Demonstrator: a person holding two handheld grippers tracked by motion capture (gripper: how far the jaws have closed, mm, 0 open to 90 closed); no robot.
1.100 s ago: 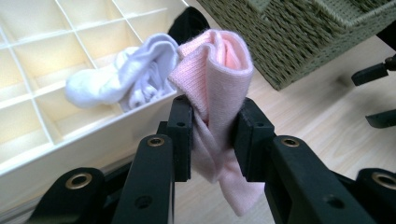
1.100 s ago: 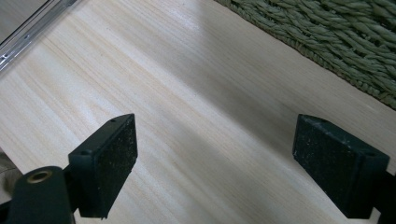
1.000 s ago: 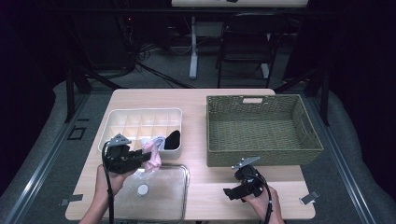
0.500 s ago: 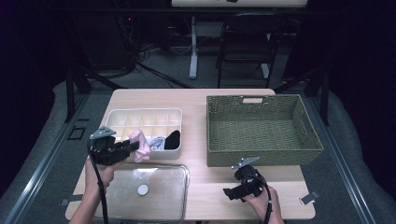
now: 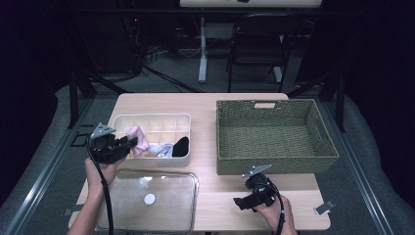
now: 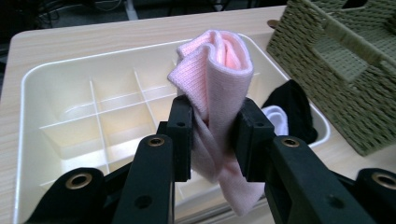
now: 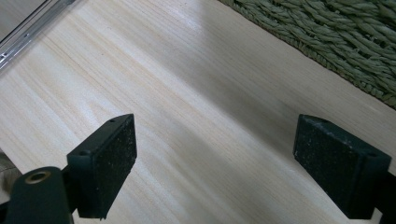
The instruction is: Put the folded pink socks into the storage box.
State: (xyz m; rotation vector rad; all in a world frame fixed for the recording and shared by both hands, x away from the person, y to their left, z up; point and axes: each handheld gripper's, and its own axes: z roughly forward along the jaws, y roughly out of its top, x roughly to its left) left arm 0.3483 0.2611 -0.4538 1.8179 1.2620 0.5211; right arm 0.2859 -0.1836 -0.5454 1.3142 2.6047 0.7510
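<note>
A dim lab: wooden table [image 5: 205, 105] on grey flooring, metal frame rails [image 5: 44, 166], cables [image 5: 161, 73], chair [image 5: 257, 44].

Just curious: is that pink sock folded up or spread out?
Folded: the pink sock sits bunched in layers between the left gripper jaws, above the divided tray.

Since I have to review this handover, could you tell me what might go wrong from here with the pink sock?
The left gripper pinches the folded pink sock only at mid-length; its loose tail hangs below the jaws and could snag a divider of the cream tray or drape outside a cell. The bulky fold might also slip free or spring open on release, beside the black sock.
</note>
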